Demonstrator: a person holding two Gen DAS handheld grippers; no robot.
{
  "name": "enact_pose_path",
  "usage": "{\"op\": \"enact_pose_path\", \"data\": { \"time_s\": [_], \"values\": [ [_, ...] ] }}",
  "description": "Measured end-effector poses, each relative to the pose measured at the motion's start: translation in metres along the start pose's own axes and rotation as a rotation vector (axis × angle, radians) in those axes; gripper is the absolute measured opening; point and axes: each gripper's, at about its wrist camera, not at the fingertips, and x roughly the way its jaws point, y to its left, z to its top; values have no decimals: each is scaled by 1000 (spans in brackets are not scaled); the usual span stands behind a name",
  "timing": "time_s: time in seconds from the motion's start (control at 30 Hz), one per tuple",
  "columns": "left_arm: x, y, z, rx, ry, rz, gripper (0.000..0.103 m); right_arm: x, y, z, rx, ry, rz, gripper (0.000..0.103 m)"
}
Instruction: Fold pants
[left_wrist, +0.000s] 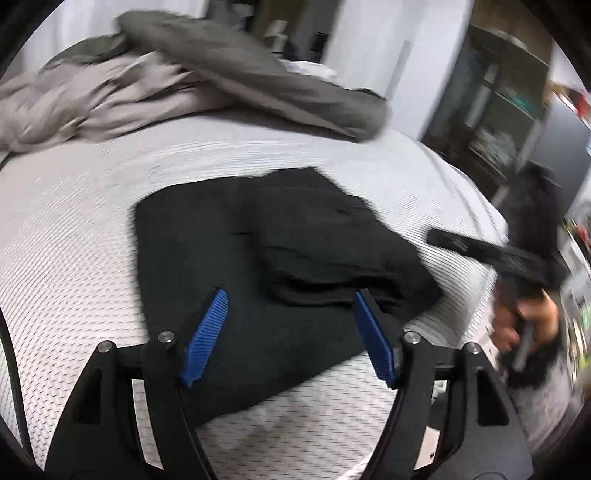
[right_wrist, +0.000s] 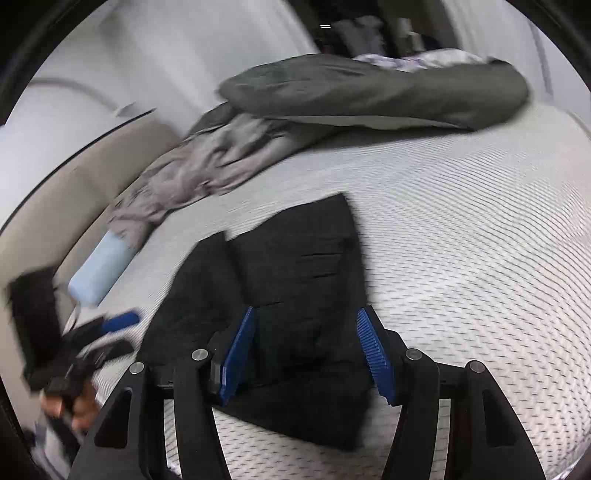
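Observation:
Black pants (left_wrist: 207, 236) lie folded in a stacked bundle on the white patterned mattress (left_wrist: 66, 221). My left gripper (left_wrist: 291, 293) hovers over their near part, blue pads spread wide with nothing between them. In the right wrist view the same pants (right_wrist: 295, 258) lie under my right gripper (right_wrist: 307, 310), which is open too, its pads apart above the cloth. A hand (left_wrist: 524, 321) holds the right gripper at the bed's right edge in the left wrist view. The left gripper's blue pad (right_wrist: 122, 319) and the hand (right_wrist: 81, 402) holding it show at the lower left of the right wrist view.
A crumpled grey blanket (left_wrist: 92, 99) and a dark grey pillow (left_wrist: 258, 77) lie across the far side of the bed. A pale blue block (right_wrist: 99, 273) lies by the beige bed edge (right_wrist: 55, 192). A dark shelf unit (left_wrist: 498, 110) stands beyond the right side.

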Motion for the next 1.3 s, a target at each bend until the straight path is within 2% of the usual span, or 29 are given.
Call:
{"op": "enact_pose_path", "data": {
  "time_s": [0.07, 0.1, 0.2, 0.27, 0.37, 0.43, 0.47, 0.53, 0.57, 0.63, 0.67, 0.73, 0.8, 0.97, 1.1, 1.3],
  "values": [
    [4, 24, 1, -49, -2, 70, 68, 9, 29, -3, -81, 21, 48, 60],
    [10, 37, 0, -83, 14, 117, 68, 16, 43, -5, -119, 40, 72, 64],
    [18, 69, -8, -119, 58, 182, 68, 45, 82, -14, -221, 107, 100, 73],
    [31, 81, -17, -115, 109, 181, 68, 66, 102, -21, -292, 163, 75, 76],
    [42, 87, -22, -101, 119, 171, 69, 97, 114, -32, -387, 205, -74, 74],
    [43, 92, -21, -93, 120, 162, 70, 99, 107, -31, -355, 198, -81, 65],
    [47, 96, -17, -95, 123, 160, 70, 92, 96, -25, -290, 162, -78, 58],
    [44, 97, -18, -98, 124, 161, 70, 74, 69, -11, -135, 76, -156, 58],
    [43, 99, -19, -100, 124, 161, 70, 59, 41, -4, -7, 18, -202, 58],
    [42, 102, -19, -98, 127, 169, 70, 45, 9, 1, 121, 10, -257, 58],
    [42, 103, -18, -93, 129, 177, 70, 36, -9, 0, 170, 15, -248, 58],
    [35, 94, -10, -90, 125, 186, 70, 22, -19, -4, 196, -1, -201, 58],
    [31, 86, -9, -87, 116, 193, 70, 8, -17, -11, 174, -15, -135, 58],
    [32, 79, -1, -90, 109, 193, 70, 2, -3, -29, 103, 51, 26, 58],
    [37, 74, 1, -96, 113, 189, 70, 17, -4, -30, 111, 79, 24, 58],
    [33, 63, -4, -85, 113, 182, 70, 9, -8, -10, 150, 15, 127, 58]
  ]
}}
